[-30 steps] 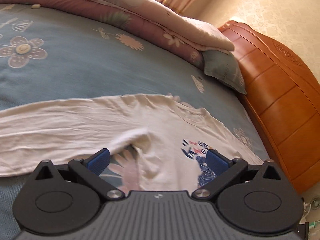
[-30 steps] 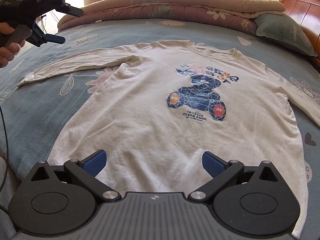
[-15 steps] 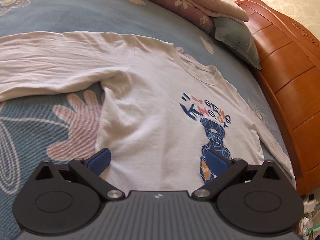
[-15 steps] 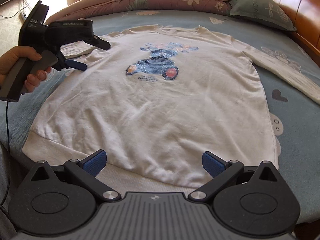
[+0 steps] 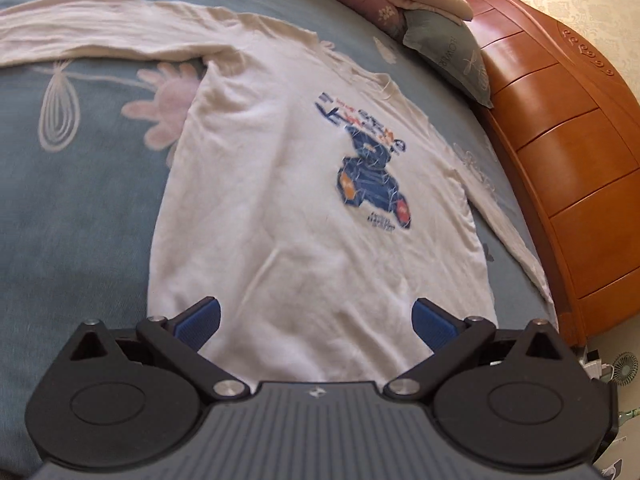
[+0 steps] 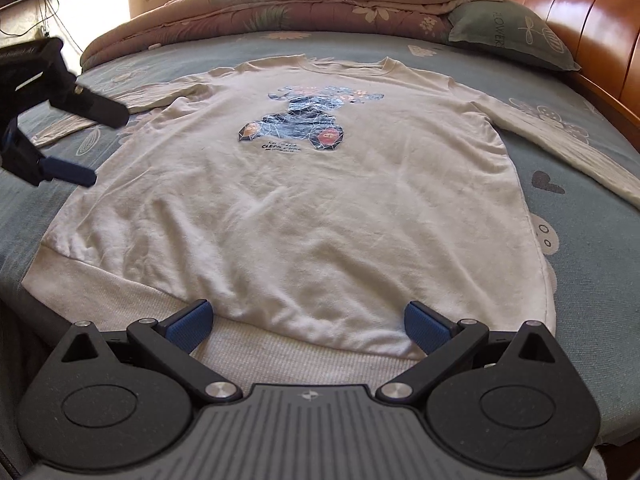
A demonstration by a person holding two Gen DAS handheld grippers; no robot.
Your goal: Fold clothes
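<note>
Blue bedding with pale flowers covers the bed (image 6: 580,216), the biggest thing we see, and we place everything else by the shirt lying on it. Beyond the shirt's collar a rolled quilt (image 6: 320,8) runs across the bed, with a grey-green pillow (image 6: 504,36) at its right end against the wooden headboard (image 5: 560,160).

The cream shirt (image 6: 312,208) lies flat and face up, its bear print (image 6: 296,128) showing, both sleeves stretched out to the sides. Its long axis runs from the ribbed hem nearest us away to the collar.

Our right claw (image 6: 306,322) sits spread wide over the middle of the hem, pinching nothing; the hem lies directly under and just ahead of its fingers. Our left claw (image 5: 316,322) is also spread and empty. In the right view it hangs above the shirt's left edge, near the armpit and the left sleeve (image 6: 132,100).

We judge no fold has begun. The left claw is nearer the left sleeve, so that side looks the likelier first grasp, folding inward across the long axis.
</note>
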